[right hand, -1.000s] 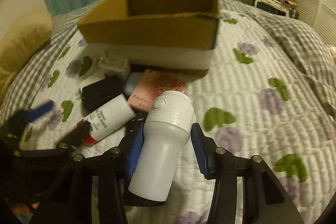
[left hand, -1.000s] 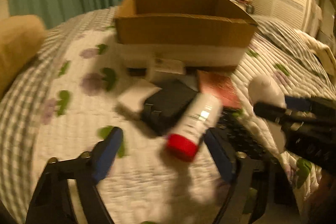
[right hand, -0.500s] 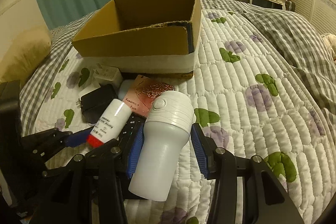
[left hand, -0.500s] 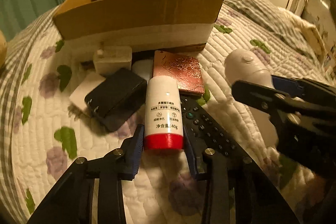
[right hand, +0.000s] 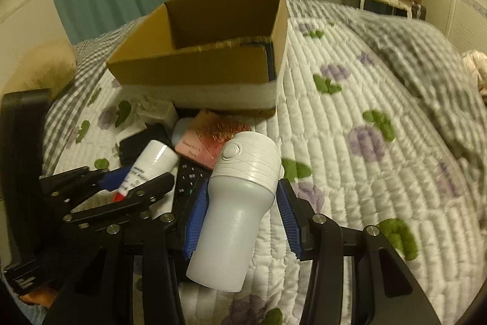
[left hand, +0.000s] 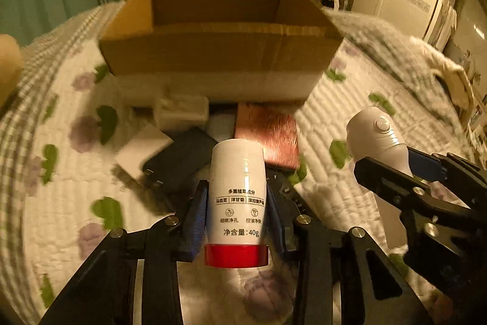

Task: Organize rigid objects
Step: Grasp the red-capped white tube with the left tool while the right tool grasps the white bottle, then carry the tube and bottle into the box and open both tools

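In your left wrist view, your left gripper [left hand: 236, 212] has its jaws clamped on a white tube [left hand: 236, 197]: glossy, printed with black characters, red cap nearest the camera. Ahead of the jaws lie a copper-pink booklet [left hand: 269, 136], a black case [left hand: 179, 160] and an open cardboard box [left hand: 219, 41] on the quilted bed [left hand: 350, 99].

In your right wrist view, your right gripper [right hand: 240, 213] has its jaws closed on a matte white bottle [right hand: 237, 212], ridged at its top with a spiral button, tilted between the blue pads. The tube [right hand: 149, 166] sits left of these jaws.
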`<state>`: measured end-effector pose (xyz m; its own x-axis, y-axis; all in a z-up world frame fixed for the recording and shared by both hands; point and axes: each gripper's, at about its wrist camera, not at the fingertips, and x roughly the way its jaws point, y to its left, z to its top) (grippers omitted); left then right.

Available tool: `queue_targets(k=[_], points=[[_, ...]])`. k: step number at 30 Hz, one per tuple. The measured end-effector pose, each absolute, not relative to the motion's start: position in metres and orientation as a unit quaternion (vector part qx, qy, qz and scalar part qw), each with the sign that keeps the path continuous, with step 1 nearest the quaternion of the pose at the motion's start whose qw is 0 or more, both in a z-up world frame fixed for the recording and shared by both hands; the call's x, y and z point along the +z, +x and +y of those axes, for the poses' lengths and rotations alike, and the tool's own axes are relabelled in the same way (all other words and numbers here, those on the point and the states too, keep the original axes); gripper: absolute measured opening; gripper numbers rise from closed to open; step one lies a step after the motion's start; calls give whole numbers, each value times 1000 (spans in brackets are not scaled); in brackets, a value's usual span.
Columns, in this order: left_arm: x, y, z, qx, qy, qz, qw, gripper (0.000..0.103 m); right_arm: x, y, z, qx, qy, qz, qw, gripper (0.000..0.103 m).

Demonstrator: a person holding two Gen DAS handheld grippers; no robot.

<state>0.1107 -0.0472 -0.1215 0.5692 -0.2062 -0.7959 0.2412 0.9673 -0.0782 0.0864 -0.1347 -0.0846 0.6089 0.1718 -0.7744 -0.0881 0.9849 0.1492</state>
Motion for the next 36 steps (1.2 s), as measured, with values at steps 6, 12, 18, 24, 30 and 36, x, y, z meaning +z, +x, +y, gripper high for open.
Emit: queue_targets(k=[6, 12, 18, 24, 30, 36], points=[[-58, 108, -29, -118, 14, 407, 906, 36, -33, 83, -136, 80, 28, 397, 914, 45], [-3, 138, -24, -119, 19, 366, 923, 36, 34, 109, -137, 93, 18, 346, 933, 45], [25, 208, -26, -100, 47, 336, 935, 36, 74, 176, -120, 112, 20, 313, 943, 45], [0, 271, -29, -97, 53, 349, 931, 36, 53, 255, -103, 102, 18, 325, 940, 45], [-52, 312, -36, -91, 68, 379, 918, 36, -4, 307, -105, 75, 3, 375, 924, 45], [-68, 316, -44, -92, 85, 375, 919, 37, -26, 311, -105, 82, -15, 377, 922, 45]])
